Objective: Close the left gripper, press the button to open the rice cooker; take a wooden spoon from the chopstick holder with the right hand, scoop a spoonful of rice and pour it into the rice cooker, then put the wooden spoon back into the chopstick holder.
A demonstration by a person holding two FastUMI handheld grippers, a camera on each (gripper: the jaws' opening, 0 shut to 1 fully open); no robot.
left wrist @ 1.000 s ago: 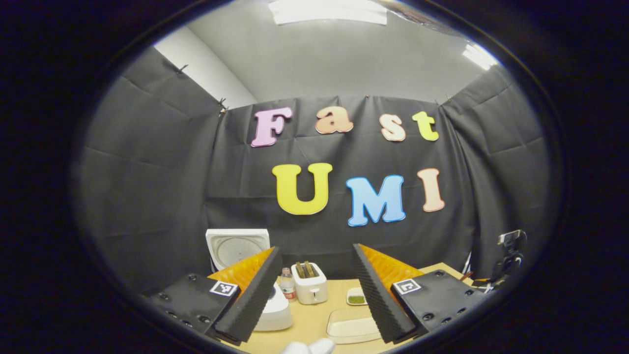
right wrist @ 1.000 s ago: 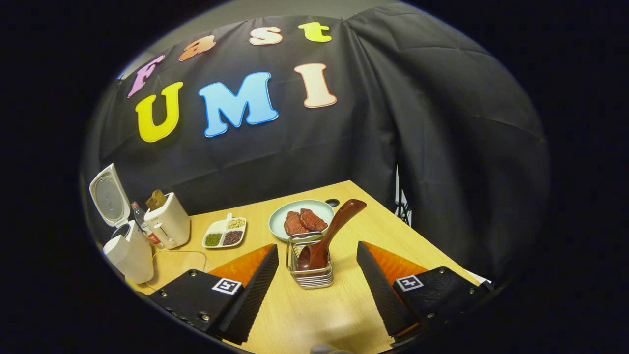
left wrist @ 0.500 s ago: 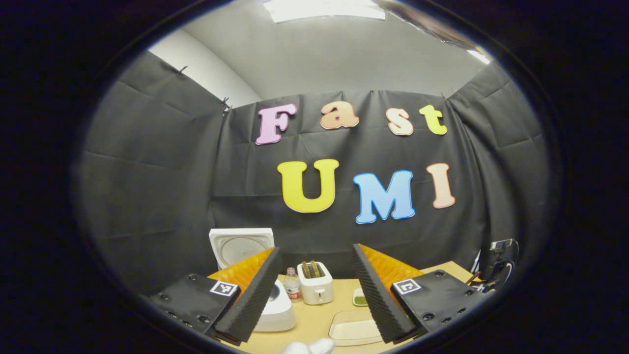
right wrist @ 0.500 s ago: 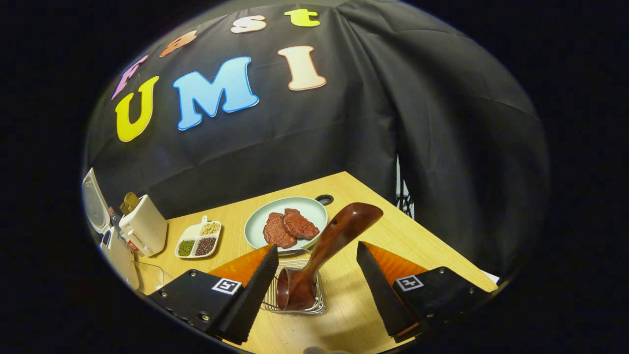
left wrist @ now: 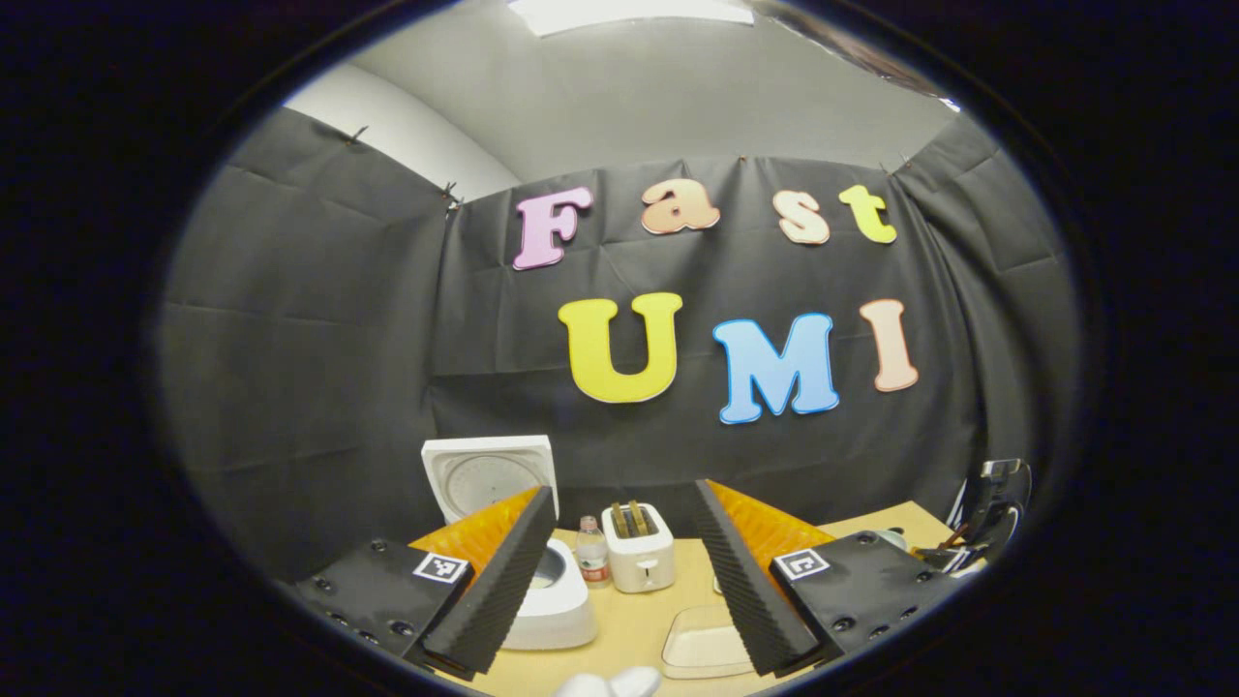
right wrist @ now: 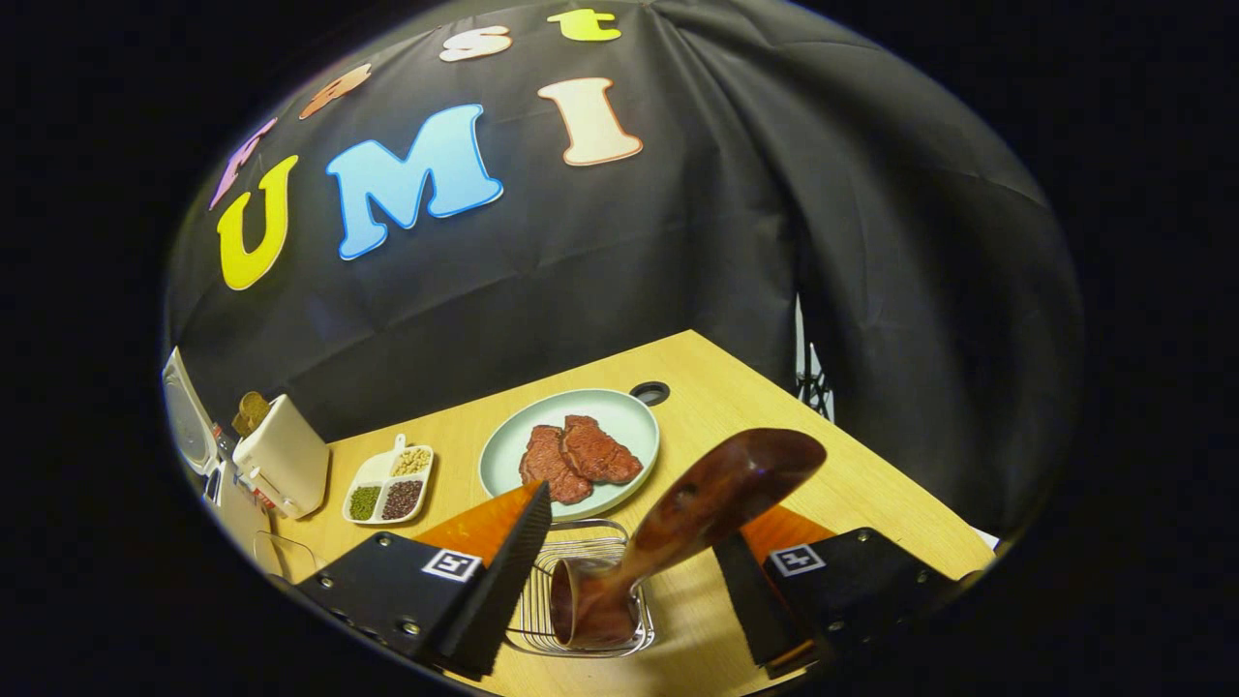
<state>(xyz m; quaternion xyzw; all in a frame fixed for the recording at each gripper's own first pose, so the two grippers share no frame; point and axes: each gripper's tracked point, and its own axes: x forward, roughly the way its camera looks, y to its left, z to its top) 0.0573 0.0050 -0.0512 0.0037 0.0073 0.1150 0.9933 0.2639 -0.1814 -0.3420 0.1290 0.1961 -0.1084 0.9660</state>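
Note:
In the right gripper view a dark wooden spoon [right wrist: 711, 499] stands tilted in a wire chopstick holder [right wrist: 542, 605] on the table. My right gripper [right wrist: 629, 528] is open and low over the holder. The spoon's upper end leans between the fingers, close to the right one and overlapping it. The white rice cooker [right wrist: 218, 484] sits at the far left edge with its lid up. In the left gripper view the open rice cooker [left wrist: 561, 595], lid [left wrist: 489, 474] raised, shows partly behind the left finger. My left gripper [left wrist: 619, 518] is open, held above the table with nothing in it.
A plate [right wrist: 624, 421] with two pieces of meat lies behind the holder. A divided dish [right wrist: 387, 484] of beans, a toaster [right wrist: 281, 455] and a small bottle [left wrist: 590, 561] line the back. A shallow tray [left wrist: 702, 644] lies near the cooker.
My right gripper has dropped towards the chopstick holder, so the spoon's handle now stands between its fingers. The left gripper's view has drifted slightly; it stays open.

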